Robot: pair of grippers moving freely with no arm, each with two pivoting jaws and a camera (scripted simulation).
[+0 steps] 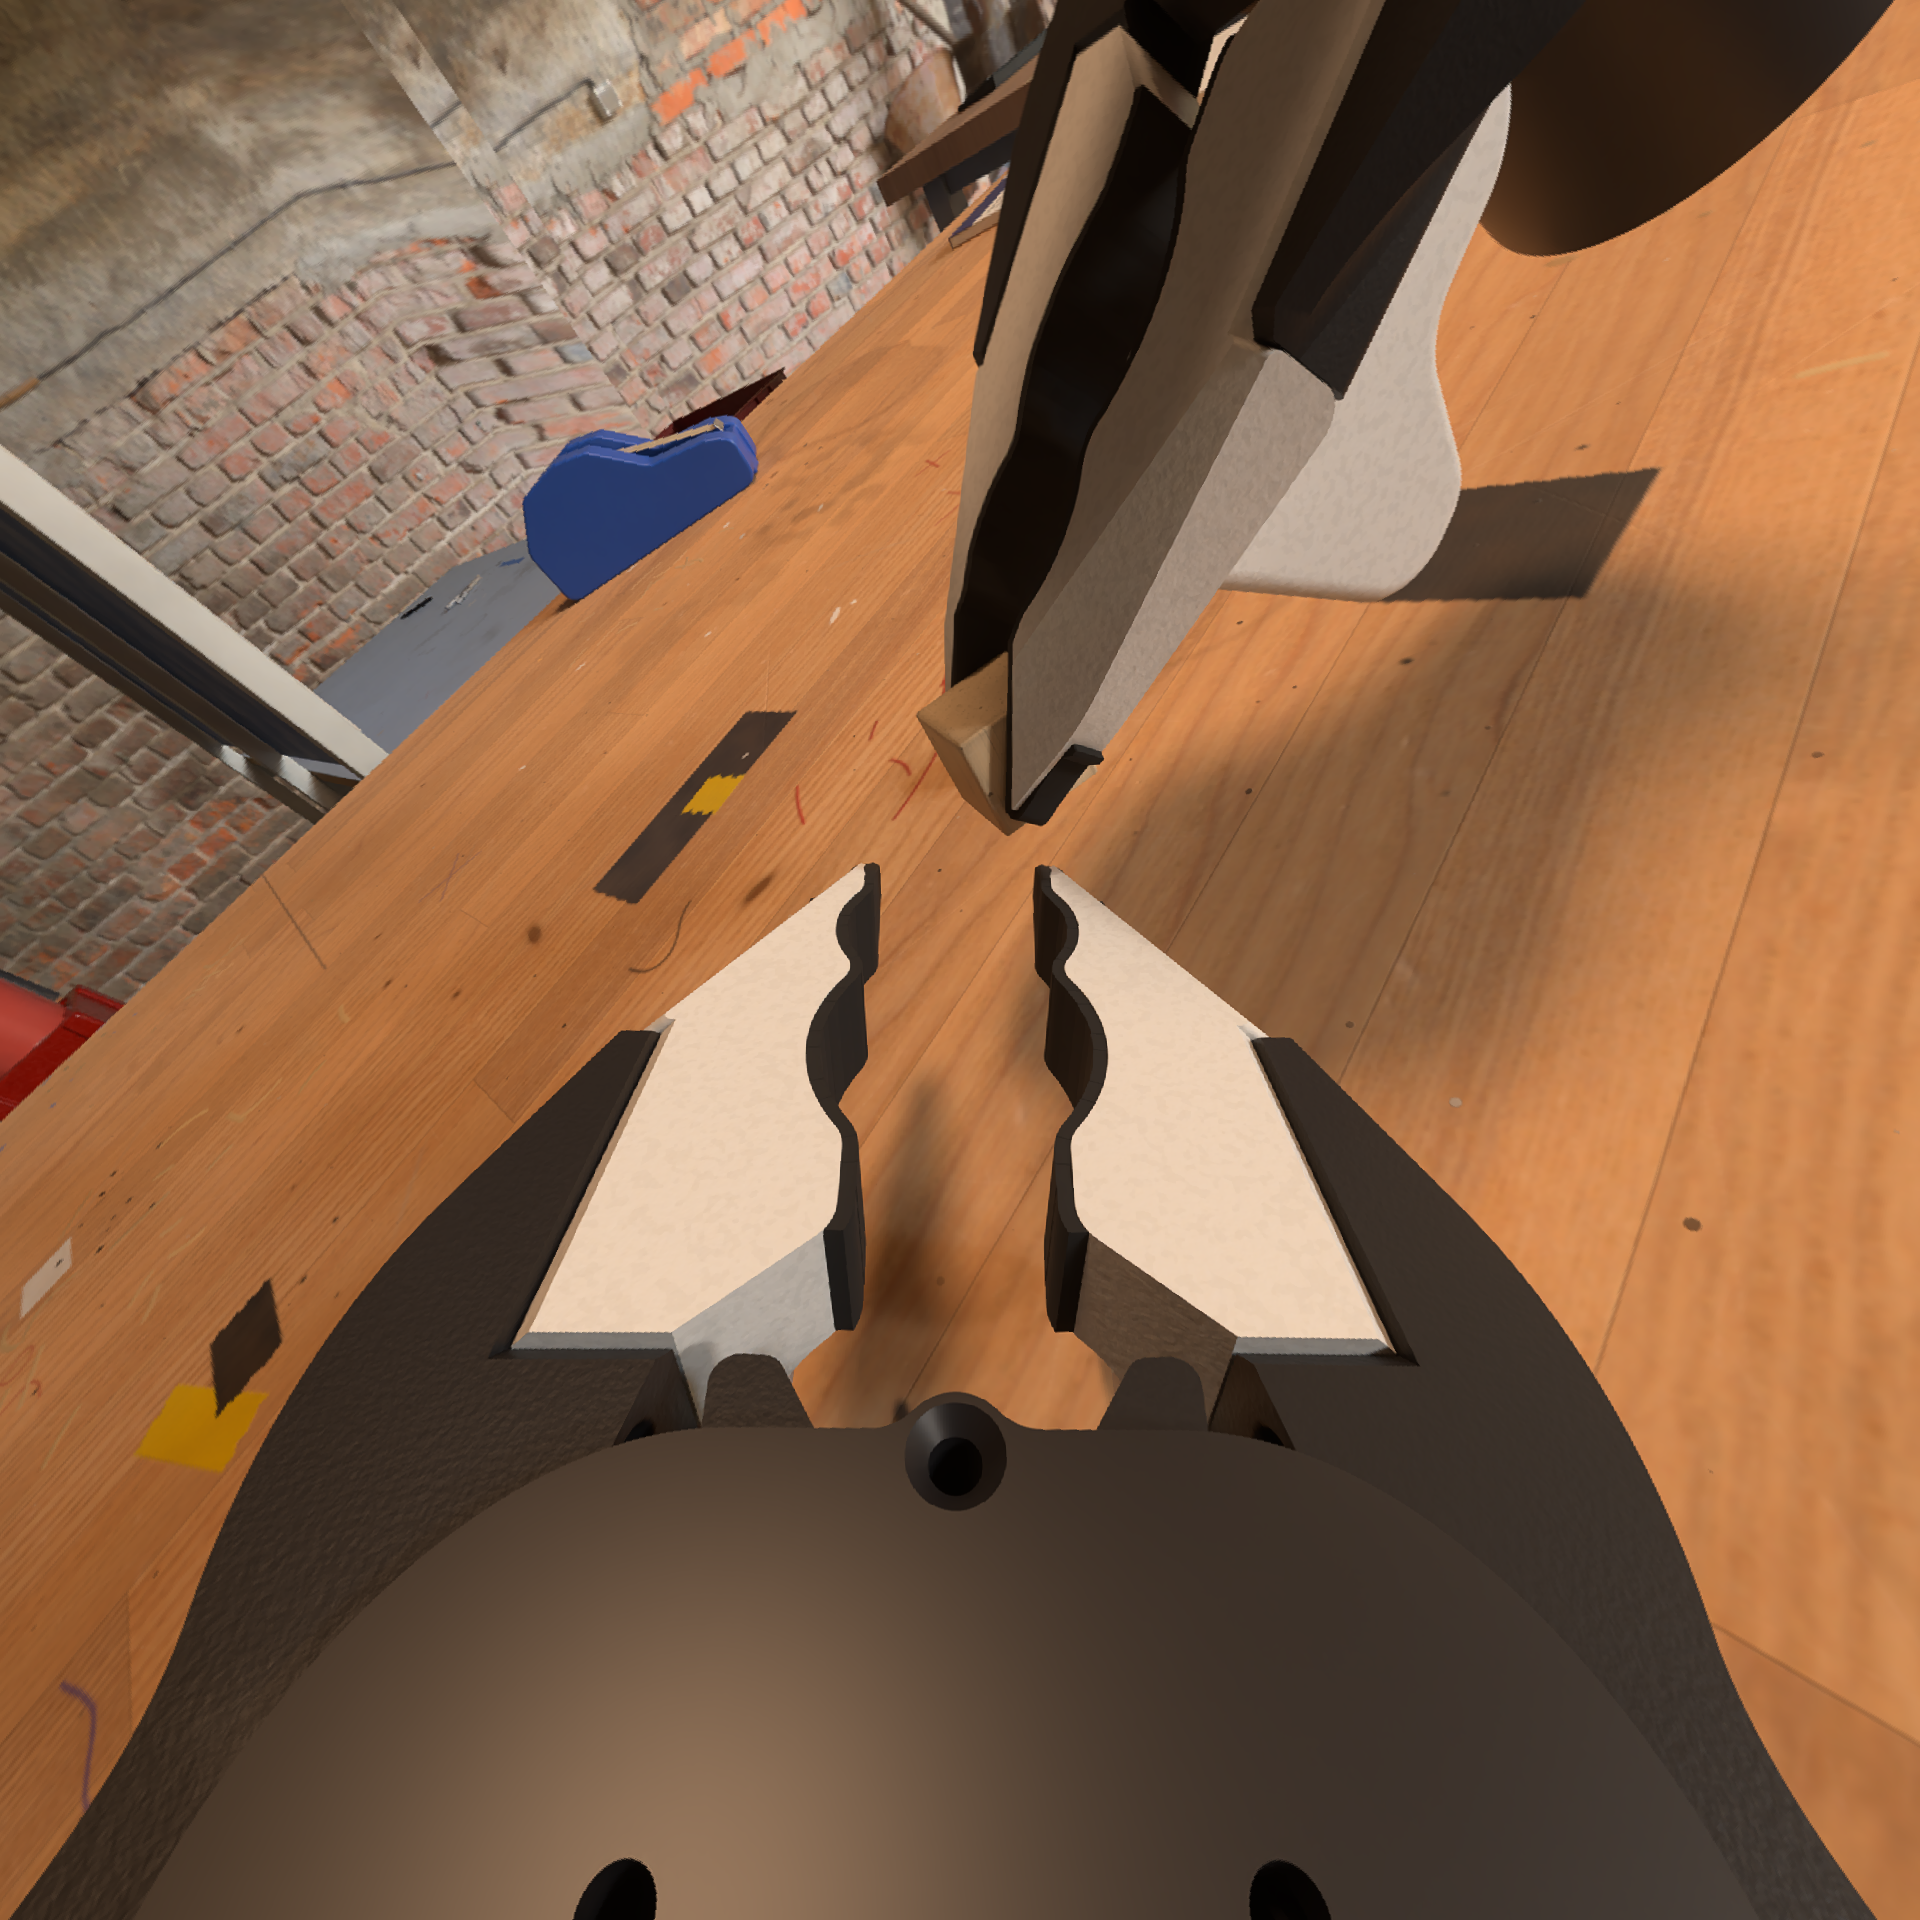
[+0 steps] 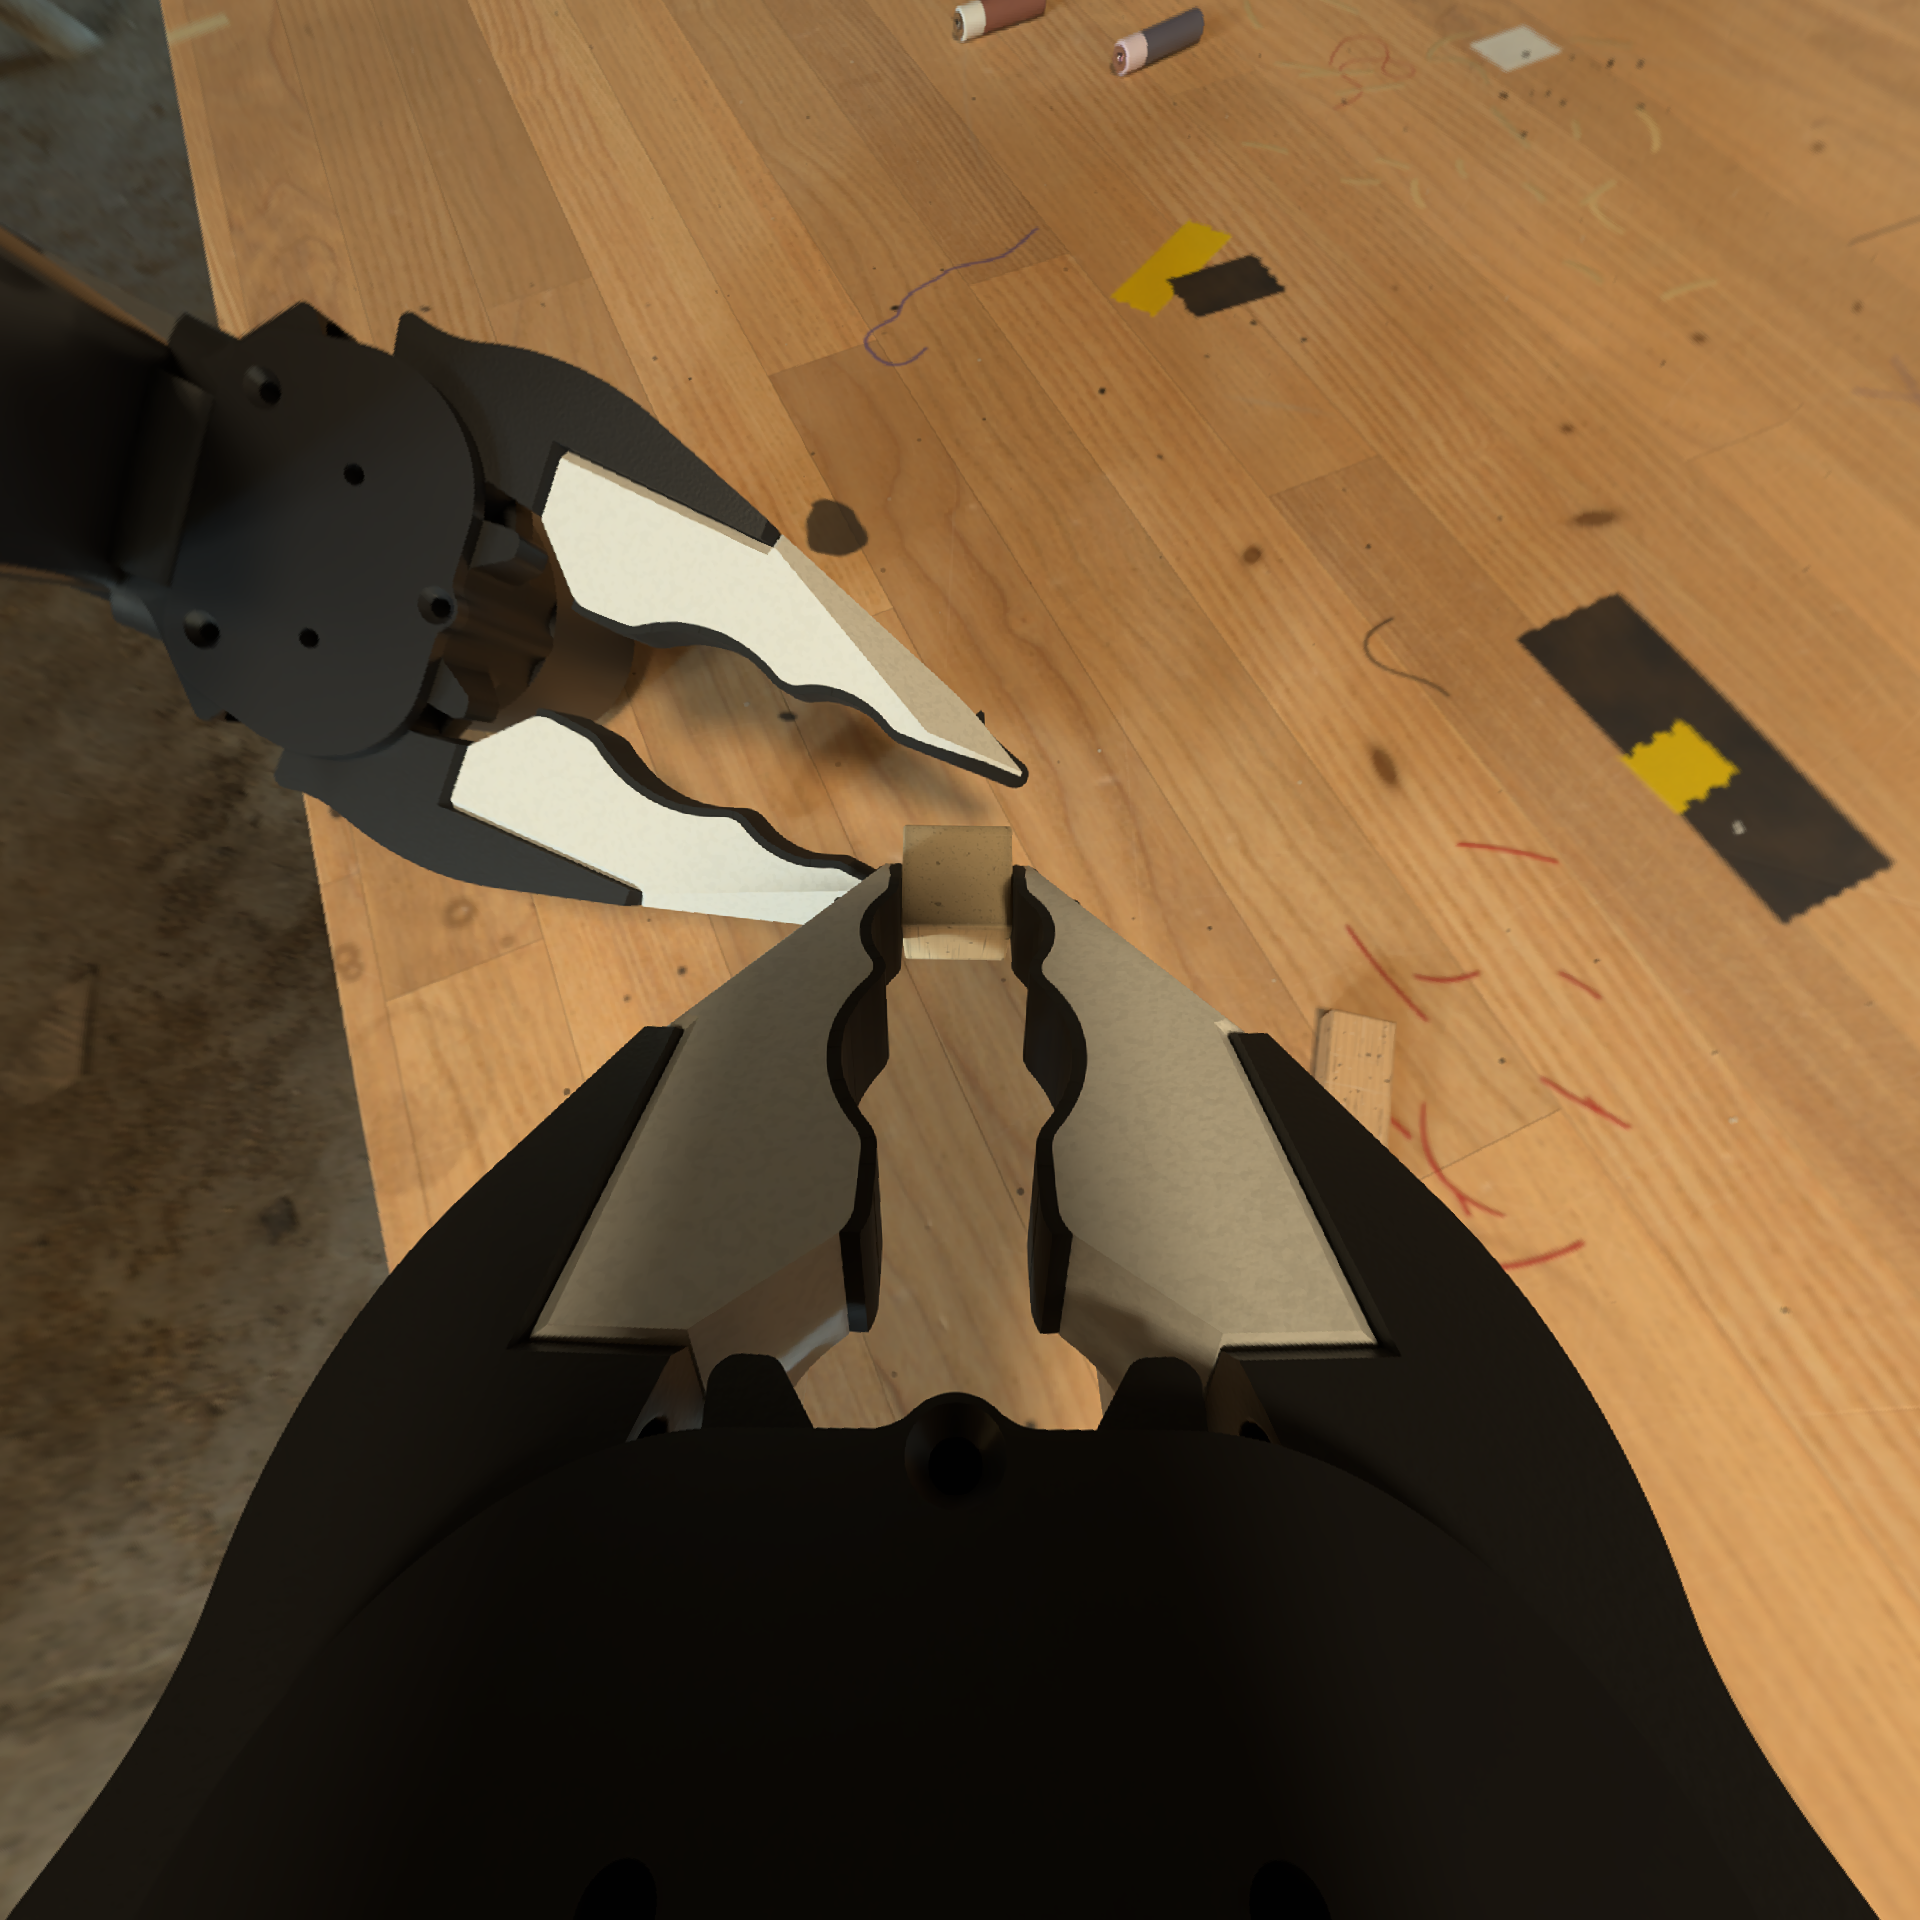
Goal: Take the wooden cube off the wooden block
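Observation:
My right gripper (image 2: pixel 956 891) is shut on the small wooden cube (image 2: pixel 956 883), pinched between its fingertips. The cube is off the wooden block (image 2: pixel 1356 1065), which lies on the table to the right, partly hidden behind my right finger. In the left wrist view the right gripper (image 1: pixel 1013 774) comes down from above with the cube (image 1: pixel 966 732) at its tips, close over the tabletop; the block is not seen there. My left gripper (image 1: pixel 956 878) is open and empty, its tips just short of the cube. It also shows in the right wrist view (image 2: pixel 940 821), open, beside the cube.
The wooden table's edge (image 2: pixel 312 831) runs close on the left of the right wrist view. A blue tape dispenser (image 1: pixel 634 499) and a grey sheet (image 1: pixel 447 644) sit near the far edge. Black-and-yellow tape patches (image 2: pixel 1704 758) (image 2: pixel 1195 275) lie flat. Two small cylinders (image 2: pixel 1158 40) lie far off.

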